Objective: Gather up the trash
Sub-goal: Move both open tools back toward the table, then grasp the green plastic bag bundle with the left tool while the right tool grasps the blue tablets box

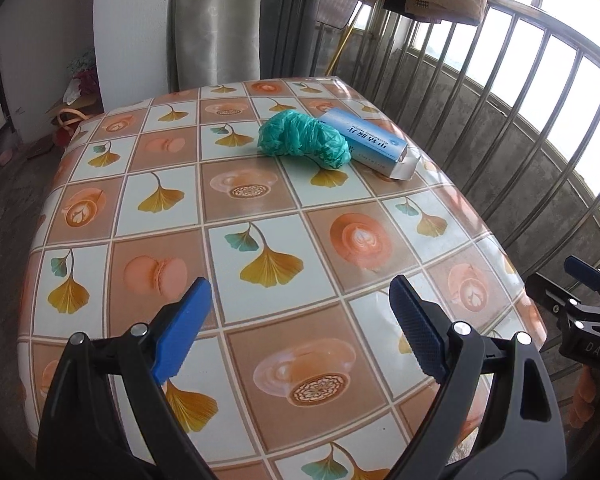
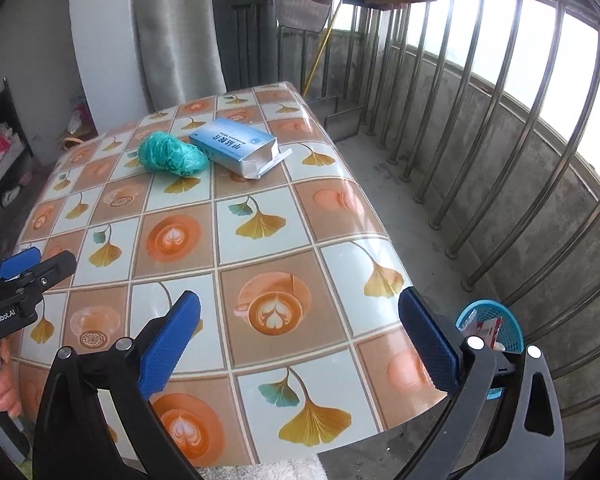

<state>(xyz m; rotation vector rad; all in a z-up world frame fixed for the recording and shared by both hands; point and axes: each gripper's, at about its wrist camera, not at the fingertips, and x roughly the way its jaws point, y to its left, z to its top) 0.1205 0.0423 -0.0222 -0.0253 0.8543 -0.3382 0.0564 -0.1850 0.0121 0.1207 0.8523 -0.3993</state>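
Note:
A crumpled green plastic bag [image 1: 304, 141] [image 2: 172, 155] lies on the far part of the patterned table [image 1: 260, 216] [image 2: 260, 240]. Touching its right side is an opened blue carton [image 1: 374, 145] [image 2: 236, 148] lying flat. My left gripper [image 1: 300, 300] hovers over the near part of the table, open and empty, well short of both items. My right gripper [image 2: 300, 316] stands open and empty over the table's near right corner. Each gripper shows at the edge of the other's view. A blue basket [image 2: 494, 330] with some packaging inside sits on the floor beside the table, partly behind the right finger.
A metal railing [image 2: 480, 128] and a low concrete wall run along the table's right side. A grey curtain [image 1: 216, 20] and a dark panel stand behind the table. Laundry hangs overhead. Clutter lies on the floor at the far left. A person's fingers [image 2: 4, 394] show at the left edge.

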